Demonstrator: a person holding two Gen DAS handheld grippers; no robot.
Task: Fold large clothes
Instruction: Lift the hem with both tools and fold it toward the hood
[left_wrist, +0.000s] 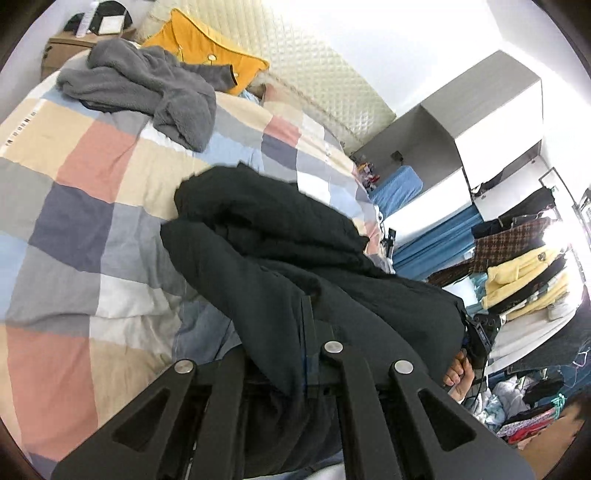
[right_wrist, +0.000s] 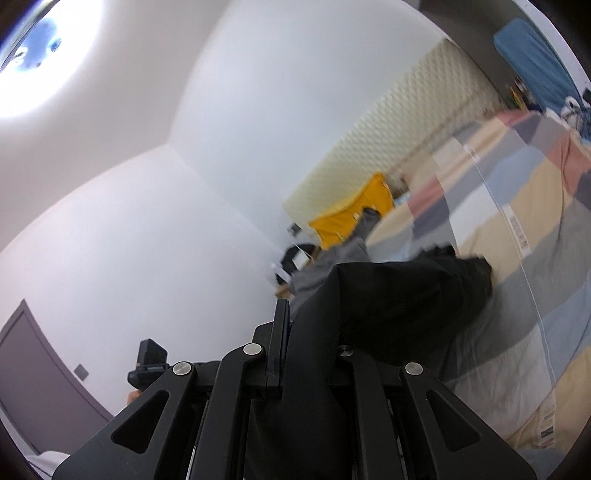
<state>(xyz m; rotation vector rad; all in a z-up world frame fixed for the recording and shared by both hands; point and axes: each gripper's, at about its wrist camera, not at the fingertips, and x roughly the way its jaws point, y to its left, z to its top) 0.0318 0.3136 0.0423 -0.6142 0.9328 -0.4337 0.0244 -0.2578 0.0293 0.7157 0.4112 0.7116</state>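
Black garment (left_wrist: 295, 258) | pinched in left tongs (left_wrist: 306, 332) | pinched in right tongs (right_wrist: 295, 354)

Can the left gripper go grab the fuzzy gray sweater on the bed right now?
Probably not yet. The left gripper is shut on the black garment, so it would have to let go first, and the gray sweater lies farther up the bed.

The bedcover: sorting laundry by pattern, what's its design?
Pastel checks on the bedcover: pink, beige, blue, grey, white; clearest in left wrist view.

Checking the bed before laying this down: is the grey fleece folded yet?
No, the grey fleece lies in a crumpled heap on the checked quilt beside the yellow cushion.
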